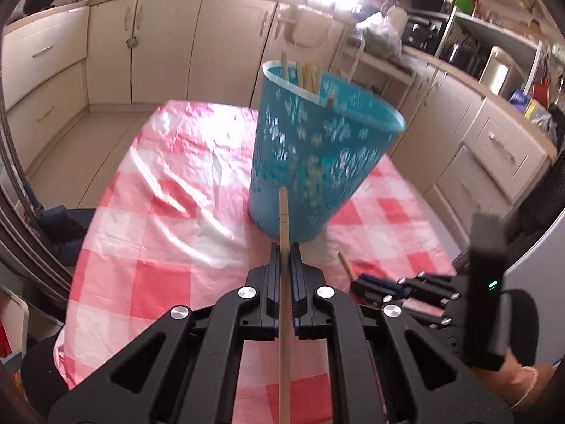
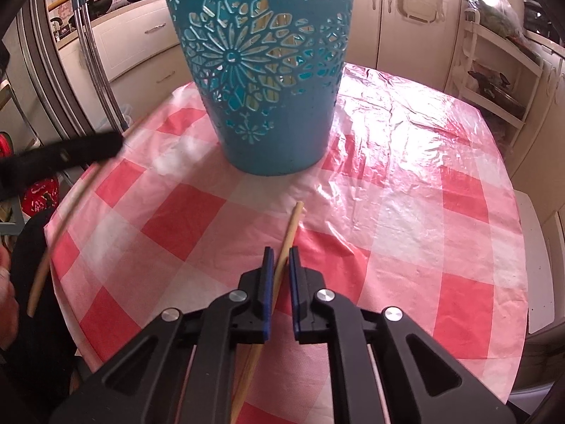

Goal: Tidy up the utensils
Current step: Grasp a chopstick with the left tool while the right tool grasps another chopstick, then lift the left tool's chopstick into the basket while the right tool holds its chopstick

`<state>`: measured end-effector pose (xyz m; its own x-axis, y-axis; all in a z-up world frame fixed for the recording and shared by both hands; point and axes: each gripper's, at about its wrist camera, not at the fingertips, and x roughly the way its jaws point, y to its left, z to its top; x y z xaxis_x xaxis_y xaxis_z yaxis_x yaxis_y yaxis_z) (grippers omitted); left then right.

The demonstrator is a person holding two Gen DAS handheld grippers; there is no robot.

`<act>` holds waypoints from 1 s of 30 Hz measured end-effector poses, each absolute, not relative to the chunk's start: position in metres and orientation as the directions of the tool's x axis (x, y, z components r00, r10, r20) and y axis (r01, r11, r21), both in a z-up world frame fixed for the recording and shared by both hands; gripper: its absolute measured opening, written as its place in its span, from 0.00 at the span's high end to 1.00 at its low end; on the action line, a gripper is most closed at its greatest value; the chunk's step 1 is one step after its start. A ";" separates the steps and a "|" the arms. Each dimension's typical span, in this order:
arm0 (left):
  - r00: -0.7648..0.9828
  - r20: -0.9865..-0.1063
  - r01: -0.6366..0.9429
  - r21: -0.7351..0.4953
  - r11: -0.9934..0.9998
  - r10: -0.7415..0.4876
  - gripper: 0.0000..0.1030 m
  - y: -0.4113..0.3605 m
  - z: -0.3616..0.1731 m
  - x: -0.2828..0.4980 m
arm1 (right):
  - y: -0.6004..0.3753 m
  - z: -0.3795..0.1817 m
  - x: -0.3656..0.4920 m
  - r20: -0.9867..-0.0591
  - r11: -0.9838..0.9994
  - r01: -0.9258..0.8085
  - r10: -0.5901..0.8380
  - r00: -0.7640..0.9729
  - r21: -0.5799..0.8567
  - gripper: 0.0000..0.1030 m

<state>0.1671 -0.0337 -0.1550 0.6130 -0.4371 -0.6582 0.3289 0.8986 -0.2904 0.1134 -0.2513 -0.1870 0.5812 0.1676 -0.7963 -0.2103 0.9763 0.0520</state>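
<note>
A teal cut-out basket (image 1: 317,162) stands on the red-and-white checked tablecloth (image 1: 159,212), with several wooden chopsticks (image 1: 309,77) upright inside it. My left gripper (image 1: 284,247) is shut on one long wooden chopstick (image 1: 283,212), which points at the basket's base. In the right wrist view the same basket (image 2: 268,70) is just ahead. My right gripper (image 2: 280,251) is shut on another chopstick (image 2: 291,226), low over the cloth (image 2: 406,212). The left gripper (image 2: 70,152) shows there as a dark blur at the left with its chopstick (image 2: 63,219). The right gripper (image 1: 360,288) sits low right in the left view.
Cream kitchen cabinets (image 1: 166,46) run behind the table and along the right side (image 1: 494,148). A white open rack (image 2: 494,77) stands beyond the far table edge. Pans (image 2: 102,0) rest on the counter at back left. A person's hand (image 1: 522,378) holds the right gripper.
</note>
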 end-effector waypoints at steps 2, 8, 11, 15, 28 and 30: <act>0.662 -0.592 0.332 -0.320 0.888 -0.460 0.95 -0.021 -0.125 0.165 | -0.253 -0.187 0.114 -0.795 0.976 -0.209 0.175 0.581 0.062 0.91; 0.772 -0.405 0.366 -0.346 0.864 -0.490 0.95 -0.009 -0.048 0.160 | -0.256 -0.188 0.114 -0.791 0.975 -0.209 0.184 0.583 0.073 0.91; 0.812 -0.322 0.385 -0.333 0.861 -0.488 0.95 -0.018 -0.025 0.165 | -0.257 -0.188 0.114 -0.790 0.975 -0.207 0.187 0.584 0.078 0.91; 0.843 -0.231 0.397 -0.342 0.852 -0.485 0.95 -0.034 -0.010 0.183 | -0.257 -0.187 0.114 -0.789 0.975 -0.206 0.193 0.584 0.086 0.91; 0.915 -0.144 0.307 -0.362 0.880 -0.378 0.95 -0.083 -0.024 0.250 | -0.257 -0.188 0.116 -0.782 0.972 -0.213 0.209 0.588 0.100 0.91; 0.919 -0.152 0.293 -0.359 0.886 -0.365 0.95 -0.087 -0.032 0.257 | -0.258 -0.188 0.116 -0.780 0.971 -0.213 0.213 0.588 0.104 0.91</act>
<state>0.2573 -0.0866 -0.0317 0.9186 -0.3647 -0.1521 0.2925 0.8865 -0.3586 0.1159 -0.2582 -0.1880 0.5880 0.2127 -0.7804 -0.2131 0.9715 0.1042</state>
